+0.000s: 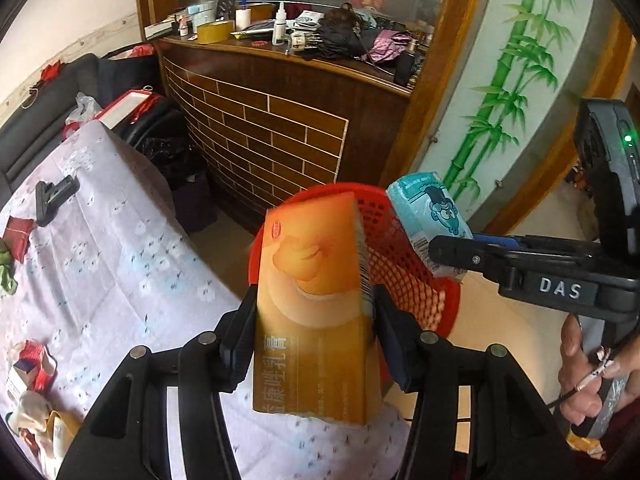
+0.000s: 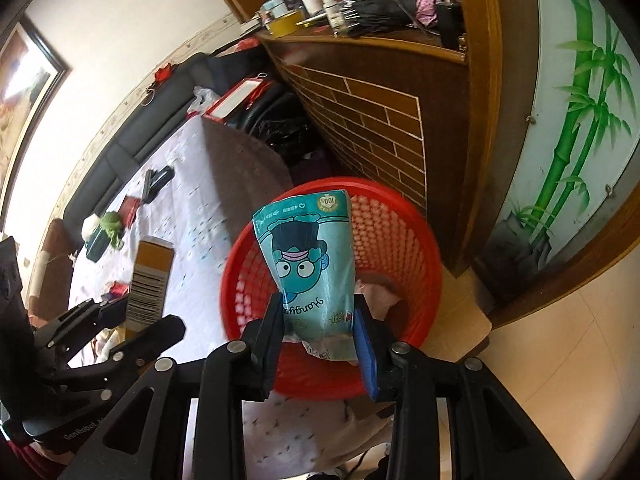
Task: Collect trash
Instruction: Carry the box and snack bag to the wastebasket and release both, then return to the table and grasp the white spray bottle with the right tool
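Both pieces of trash are lifted and held over the red basket, which stands on the floor just beside the tabletop edge — the dropping step. The left gripper has its jaws clenched on an orange carton with Chinese writing and a barcode. The right gripper grasps a teal cartoon pack marked "100%". Next, I think, both jaws must release — well inside the rim.

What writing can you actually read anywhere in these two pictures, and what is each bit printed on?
"DAS": white letters on the right tongs.
"康唑乳膏": on the orange box in the left tongs; its first character is cut off and the small print is blurred.
"100%": gold seal on the teal packet; its other lettering is upside down and unclear.
"GenRobot": on the left tongs' body, partly cut off.
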`<action>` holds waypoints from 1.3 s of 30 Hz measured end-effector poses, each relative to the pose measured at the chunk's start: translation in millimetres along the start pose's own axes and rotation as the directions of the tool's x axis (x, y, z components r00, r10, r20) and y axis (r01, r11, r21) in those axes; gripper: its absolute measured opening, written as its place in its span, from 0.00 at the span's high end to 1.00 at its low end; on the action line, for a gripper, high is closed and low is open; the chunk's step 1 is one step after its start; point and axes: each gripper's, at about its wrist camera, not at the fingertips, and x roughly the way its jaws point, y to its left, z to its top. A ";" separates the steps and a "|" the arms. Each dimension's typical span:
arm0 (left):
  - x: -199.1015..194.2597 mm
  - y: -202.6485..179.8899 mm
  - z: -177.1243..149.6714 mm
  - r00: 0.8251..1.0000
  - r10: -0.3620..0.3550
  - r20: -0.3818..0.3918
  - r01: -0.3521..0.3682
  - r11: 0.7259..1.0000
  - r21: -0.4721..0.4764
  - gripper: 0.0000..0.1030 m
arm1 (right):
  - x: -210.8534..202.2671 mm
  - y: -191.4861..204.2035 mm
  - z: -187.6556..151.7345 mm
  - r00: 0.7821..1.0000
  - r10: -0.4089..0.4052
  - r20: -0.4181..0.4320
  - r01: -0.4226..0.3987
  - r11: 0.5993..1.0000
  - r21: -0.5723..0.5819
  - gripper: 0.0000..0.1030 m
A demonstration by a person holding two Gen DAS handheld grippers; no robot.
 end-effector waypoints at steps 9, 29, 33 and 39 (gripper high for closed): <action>-9.5 5.5 3.4 0.999 0.031 0.041 -0.029 0.999 -0.046 0.28 | 1.8 -9.9 15.9 1.000 0.011 0.014 -0.011 1.000 0.017 0.44; -99.9 97.3 -90.4 0.928 0.366 0.069 -0.350 0.920 -0.174 0.28 | 34.8 93.6 -21.2 0.989 0.108 -0.101 -0.118 0.988 -0.097 0.42; -121.2 121.3 -119.8 0.922 0.383 0.061 -0.362 0.906 -0.221 0.28 | 46.1 129.4 -35.8 0.982 0.126 -0.141 -0.147 0.978 -0.145 0.42; -155.6 171.1 -173.2 0.910 0.413 0.032 -0.383 0.868 -0.315 0.28 | 61.6 189.1 -57.3 0.964 0.162 -0.210 -0.210 0.950 -0.231 0.42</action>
